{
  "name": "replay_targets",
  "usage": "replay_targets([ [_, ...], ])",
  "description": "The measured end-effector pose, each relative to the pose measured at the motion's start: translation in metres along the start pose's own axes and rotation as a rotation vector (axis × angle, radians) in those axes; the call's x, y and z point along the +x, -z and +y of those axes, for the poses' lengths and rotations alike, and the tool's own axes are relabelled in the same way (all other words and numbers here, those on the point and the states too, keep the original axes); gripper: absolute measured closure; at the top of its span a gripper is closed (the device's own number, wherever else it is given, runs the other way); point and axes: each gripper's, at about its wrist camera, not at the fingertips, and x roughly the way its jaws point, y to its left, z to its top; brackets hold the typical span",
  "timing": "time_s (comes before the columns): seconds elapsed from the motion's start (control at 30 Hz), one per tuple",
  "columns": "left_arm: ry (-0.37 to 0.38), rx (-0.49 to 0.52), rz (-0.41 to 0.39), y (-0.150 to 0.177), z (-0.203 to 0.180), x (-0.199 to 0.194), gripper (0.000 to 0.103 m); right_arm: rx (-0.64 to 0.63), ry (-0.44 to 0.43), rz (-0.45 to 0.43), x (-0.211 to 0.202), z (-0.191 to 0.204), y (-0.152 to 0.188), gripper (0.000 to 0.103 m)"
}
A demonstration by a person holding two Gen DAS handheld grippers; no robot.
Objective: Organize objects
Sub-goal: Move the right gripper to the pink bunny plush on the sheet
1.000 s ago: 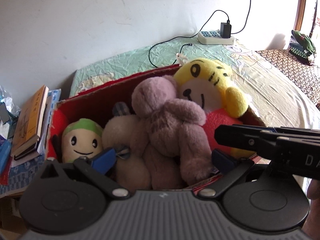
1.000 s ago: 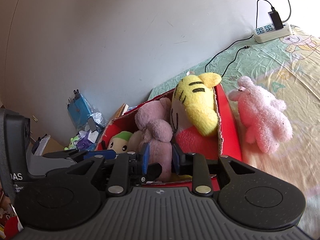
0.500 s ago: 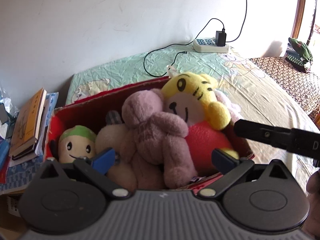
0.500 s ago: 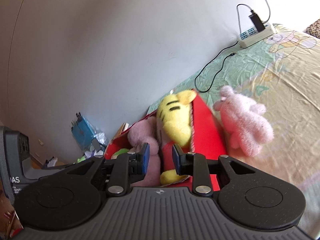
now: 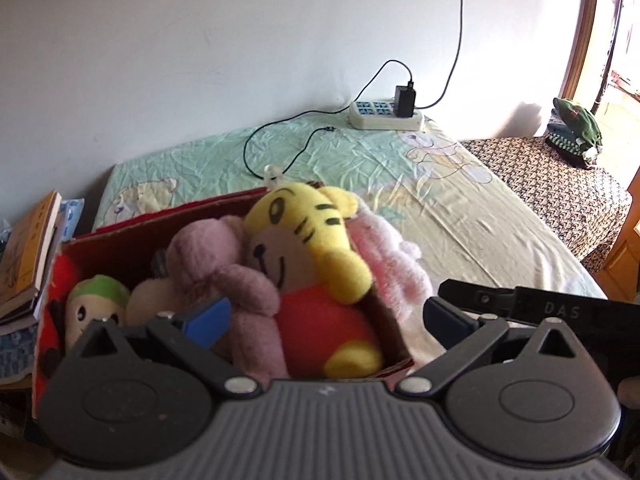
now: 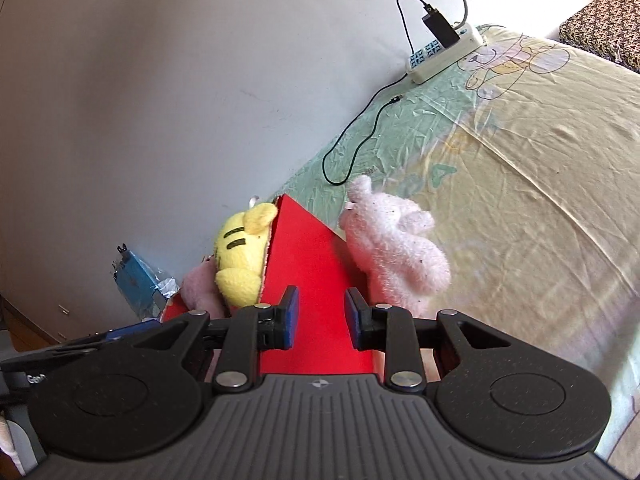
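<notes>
A red cardboard box [image 5: 120,236] sits at the bed's corner, packed with a yellow tiger plush [image 5: 304,232], a mauve plush [image 5: 216,276], a cream plush [image 5: 148,304] and a green-capped doll [image 5: 96,304]. Against the box's outer right wall on the sheet lies a pale pink plush [image 5: 392,264] [image 6: 396,248]. My left gripper [image 5: 326,316] hangs wide open above the box's near edge, holding nothing. My right gripper [image 6: 321,318] stands narrowly open and empty in front of the box's red side wall [image 6: 316,264], just left of the pink plush. The tiger [image 6: 240,256] peeks over that wall.
A white power strip [image 5: 386,114] with a black charger and a loose cable lies by the wall. Stacked books [image 5: 28,256] stand left of the box. A patterned cover [image 5: 552,184] with folded clothes [image 5: 572,132] is at the right. A blue bag [image 6: 136,280] leans on the wall.
The right gripper has swung rightward, from over the toys in the box to outside its red side wall, and rolled. The left gripper has drawn back, bringing the pink plush into view. Both openings unchanged.
</notes>
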Motion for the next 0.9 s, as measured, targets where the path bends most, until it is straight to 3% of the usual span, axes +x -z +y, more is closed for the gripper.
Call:
replay_targets([
  [0.53, 0.121, 0.081, -0.037, 0.001, -0.081, 0.018, 0.001, -0.013, -0.031, 0.118, 0.014, -0.066, -0.043, 0.073],
  [0.63, 0.121, 0.082, -0.024, 0.005, -0.089, 0.022, 0.001, -0.012, -0.06, 0.156, 0.025, -0.073, -0.048, 0.064],
  [0.9, 0.054, 0.018, 0.004, 0.011, -0.091, 0.025, 0.001, -0.054, -0.095, 0.243, 0.066, -0.081, -0.053, 0.064],
])
